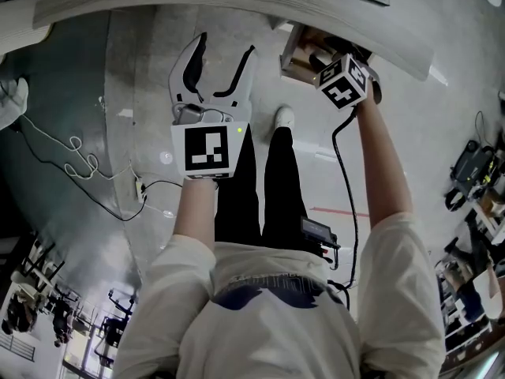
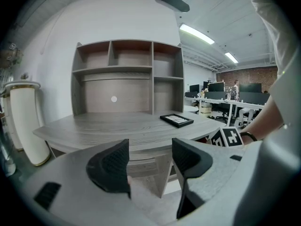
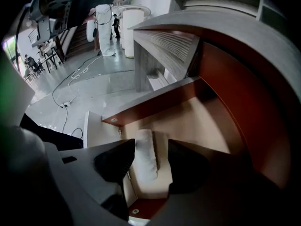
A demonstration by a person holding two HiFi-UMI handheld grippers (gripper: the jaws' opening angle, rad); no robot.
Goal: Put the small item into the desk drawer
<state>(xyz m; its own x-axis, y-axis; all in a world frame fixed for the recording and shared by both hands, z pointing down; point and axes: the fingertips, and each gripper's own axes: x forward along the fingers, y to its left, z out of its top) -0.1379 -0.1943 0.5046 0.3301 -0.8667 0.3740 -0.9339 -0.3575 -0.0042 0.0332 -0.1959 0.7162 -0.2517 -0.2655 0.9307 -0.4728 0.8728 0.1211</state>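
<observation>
Right fingers (image 3: pixel 115 160) spread, white item (image 3: pixel 146 157) between them in drawer (image 3: pixel 202 126), left fingers (image 2: pixel 110 166) apart, empty

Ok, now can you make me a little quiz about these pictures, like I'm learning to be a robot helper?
1. True or false: the left gripper is holding something.
2. Where does the white item lie? A) on the desktop B) in the open drawer C) on the floor
3. Fill in: the right gripper hangs over the drawer with its jaws ____.

Key:
1. False. Its jaws are apart with nothing between them.
2. B.
3. Open. They do not press on the white item.
</observation>
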